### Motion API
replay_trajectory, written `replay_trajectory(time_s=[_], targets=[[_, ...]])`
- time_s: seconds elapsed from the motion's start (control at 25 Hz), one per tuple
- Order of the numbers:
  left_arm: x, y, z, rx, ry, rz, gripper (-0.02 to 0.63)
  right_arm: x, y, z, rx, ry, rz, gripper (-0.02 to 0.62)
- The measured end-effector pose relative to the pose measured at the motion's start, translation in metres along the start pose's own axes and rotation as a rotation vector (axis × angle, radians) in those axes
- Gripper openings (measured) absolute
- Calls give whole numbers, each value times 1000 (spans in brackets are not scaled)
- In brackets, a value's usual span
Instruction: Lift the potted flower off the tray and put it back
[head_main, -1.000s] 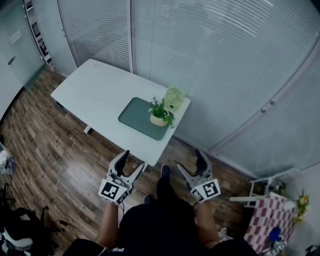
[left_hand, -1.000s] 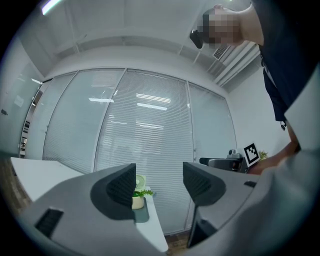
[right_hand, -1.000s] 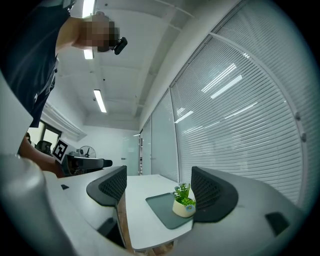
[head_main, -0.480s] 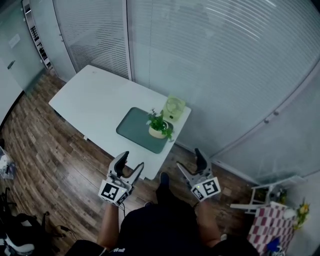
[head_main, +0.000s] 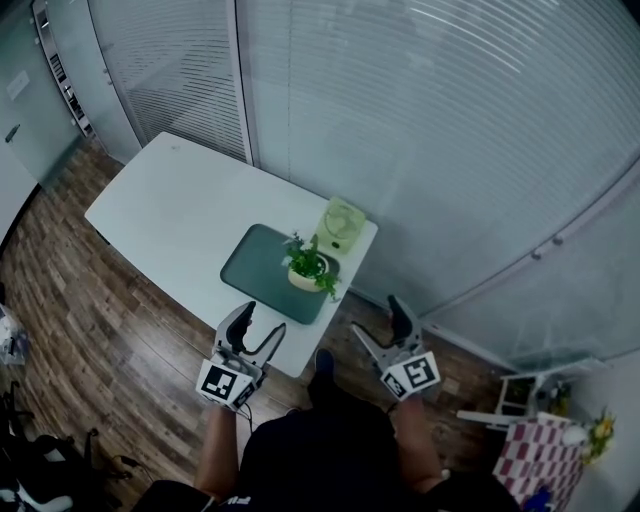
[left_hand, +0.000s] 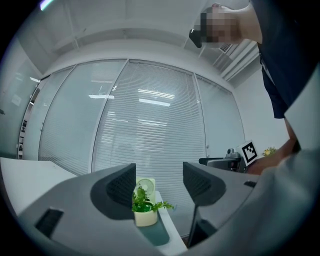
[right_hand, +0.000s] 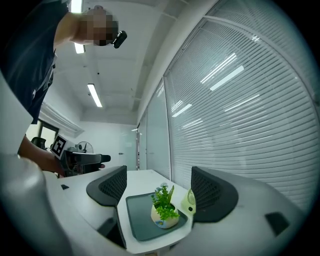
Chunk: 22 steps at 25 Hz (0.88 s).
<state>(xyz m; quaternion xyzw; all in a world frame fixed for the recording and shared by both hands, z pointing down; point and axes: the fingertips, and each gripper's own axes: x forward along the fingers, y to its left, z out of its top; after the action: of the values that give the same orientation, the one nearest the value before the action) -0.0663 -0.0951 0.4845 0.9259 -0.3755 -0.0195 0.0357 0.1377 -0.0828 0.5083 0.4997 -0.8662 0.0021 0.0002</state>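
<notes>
A small potted flower (head_main: 304, 268) in a cream pot stands on a dark green tray (head_main: 262, 270) at the near right end of a white table (head_main: 170, 220). It also shows in the left gripper view as the potted flower (left_hand: 143, 207) and in the right gripper view as the potted flower (right_hand: 164, 210) on the tray (right_hand: 140, 220). My left gripper (head_main: 257, 321) hangs open in front of the table's near edge, short of the tray. My right gripper (head_main: 379, 318) is open too, off the table's right corner. Nothing is between either pair of jaws.
A small pale green desk fan (head_main: 341, 223) stands just behind the tray at the table's right end. Blinds on a glass wall (head_main: 430, 130) run behind the table. Wooden floor (head_main: 90, 320) lies around it. A checked cloth and white stand (head_main: 535, 440) are at the far right.
The view has drawn nearer to the table, so the table, tray and pot sit lower and further left. Both grippers stay open, held low in front of the person.
</notes>
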Motion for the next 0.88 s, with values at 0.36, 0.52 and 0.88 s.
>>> replay_trajectory(time_s=[0.36, 0.52, 0.88], targets=[[28, 19, -6, 10, 31, 11, 275, 31, -26, -10, -25, 55, 18, 371], [38, 28, -15, 1, 46, 4, 275, 44, -33, -26, -2, 128, 24, 371], [49, 44, -43, -25, 112, 19, 275, 66, -51, -52, -23, 152, 54, 370]])
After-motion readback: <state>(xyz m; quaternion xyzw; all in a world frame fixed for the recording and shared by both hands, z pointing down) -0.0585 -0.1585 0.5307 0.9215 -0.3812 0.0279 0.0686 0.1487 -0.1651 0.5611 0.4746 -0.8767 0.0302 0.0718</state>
